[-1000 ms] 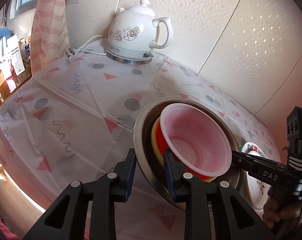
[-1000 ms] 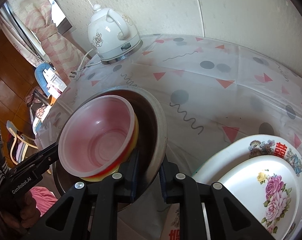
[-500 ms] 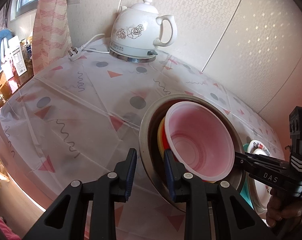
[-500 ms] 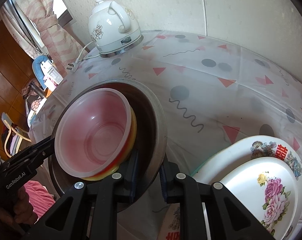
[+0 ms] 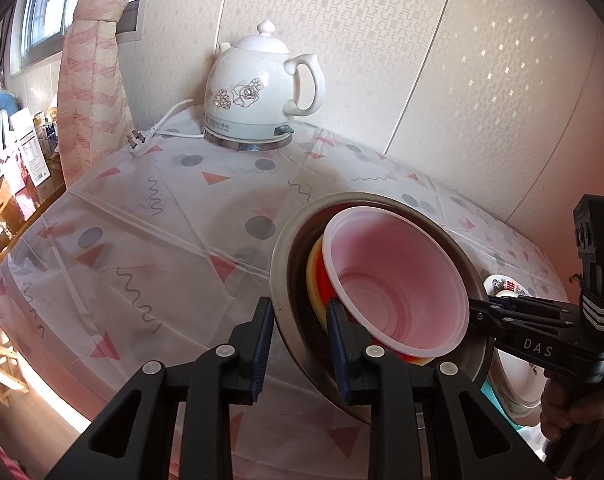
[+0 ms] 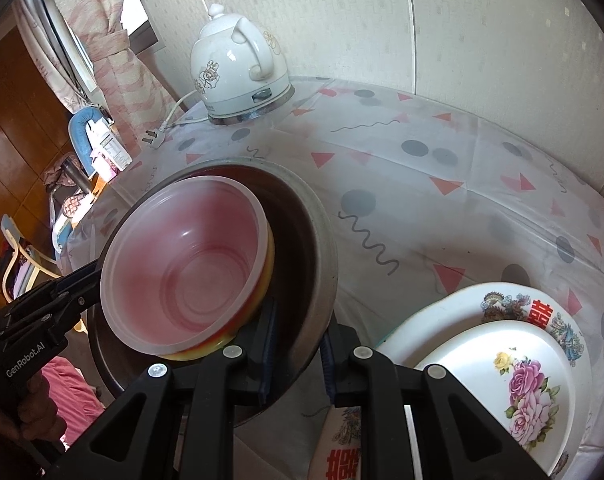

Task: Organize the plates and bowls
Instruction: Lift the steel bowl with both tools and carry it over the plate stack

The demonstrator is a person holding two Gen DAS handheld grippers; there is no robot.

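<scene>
A large metal bowl (image 5: pixel 280 280) (image 6: pixel 321 256) is held tilted over the table. Nested in it are a yellow-and-red bowl (image 5: pixel 315 276) (image 6: pixel 218 346) and, on top, a translucent pink plastic bowl (image 5: pixel 397 280) (image 6: pixel 182 264). My left gripper (image 5: pixel 300 340) is shut on the metal bowl's near rim, one finger outside and one inside. The right gripper (image 6: pixel 298 350) clamps the opposite rim in the same way. Each gripper shows in the other's view, the right gripper (image 5: pixel 481 316) and the left gripper (image 6: pixel 90 280). White floral plates (image 6: pixel 501 360) (image 5: pixel 515 372) are stacked at the right.
A white floral kettle (image 5: pixel 258 92) (image 6: pixel 238 68) stands on its base at the back by the wall, its cord and plug (image 5: pixel 138 144) lying to the left. The patterned tablecloth (image 5: pixel 162 240) drops off at the left edge. A pink curtain (image 5: pixel 90 80) hangs beyond.
Both grippers have rolled a little while keeping their grip, so the bowl stack sits slightly more tilted. The plates and the kettle have not moved on the table.
</scene>
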